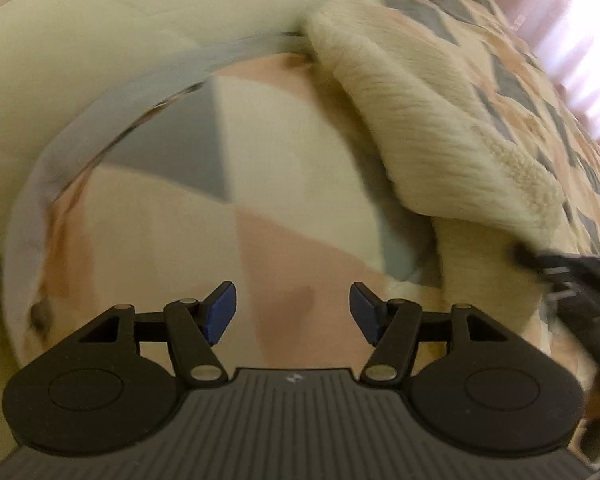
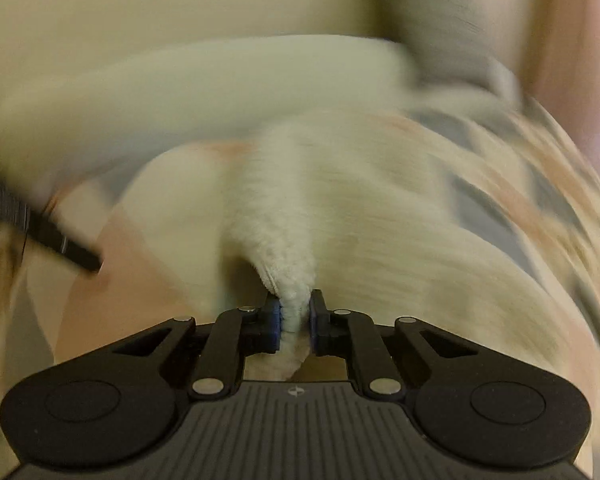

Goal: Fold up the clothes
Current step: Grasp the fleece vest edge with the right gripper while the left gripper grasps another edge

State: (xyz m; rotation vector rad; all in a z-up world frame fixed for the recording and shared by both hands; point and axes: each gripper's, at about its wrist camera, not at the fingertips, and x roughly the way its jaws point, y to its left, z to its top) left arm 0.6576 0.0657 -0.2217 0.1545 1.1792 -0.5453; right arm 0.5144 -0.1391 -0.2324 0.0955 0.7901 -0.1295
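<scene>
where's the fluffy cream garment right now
The fluffy cream garment is pinched at one edge by the right gripper in the right wrist view. In the left wrist view it lies right of the open left gripper, on the patterned bedspread.

Warm, soft indoor light w/ blown-out glare from the pale pink curtain (image 1: pixel 572 20) top right; heavy motion blur esp. right wrist view, fisheye bending, dark corners.
</scene>
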